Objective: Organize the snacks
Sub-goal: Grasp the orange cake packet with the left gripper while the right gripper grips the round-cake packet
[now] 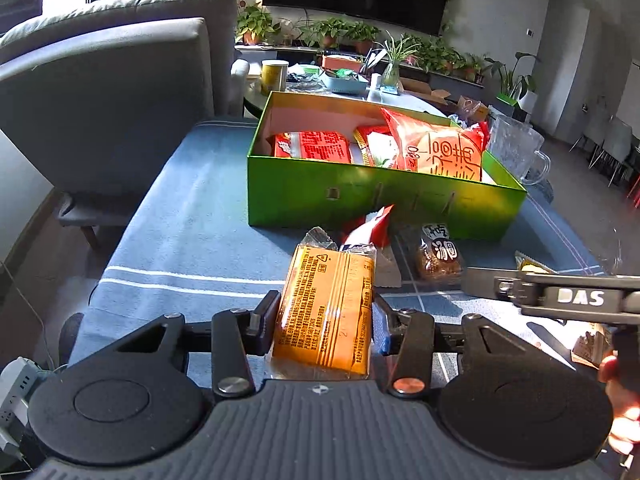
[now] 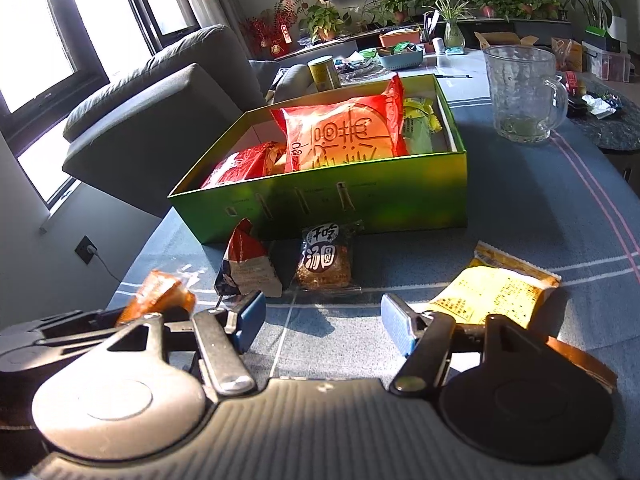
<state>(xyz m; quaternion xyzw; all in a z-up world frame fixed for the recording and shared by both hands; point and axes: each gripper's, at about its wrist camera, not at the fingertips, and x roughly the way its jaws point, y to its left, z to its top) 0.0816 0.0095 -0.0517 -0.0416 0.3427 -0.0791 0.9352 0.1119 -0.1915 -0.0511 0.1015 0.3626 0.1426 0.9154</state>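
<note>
My left gripper [image 1: 324,320] is shut on an orange snack packet [image 1: 328,308], held upright just above the blue tablecloth in front of the green box [image 1: 384,200]. The box holds red packets and a large orange-red bag [image 1: 444,152]. My right gripper [image 2: 324,324] stands open over the cloth, with nothing between its blue pads [image 2: 250,320]. Ahead of it lie a red-and-white triangular packet [image 2: 248,268] and a brown packet with a dark label [image 2: 324,264], both near the box wall. A yellow packet [image 2: 492,292] lies just to its right.
A glass mug [image 2: 524,96] stands right of the box. A grey armchair [image 1: 120,100] sits close off the table's left edge. A yellow can [image 2: 324,72] and clutter lie behind the box. A hand [image 1: 624,400] grips the right tool.
</note>
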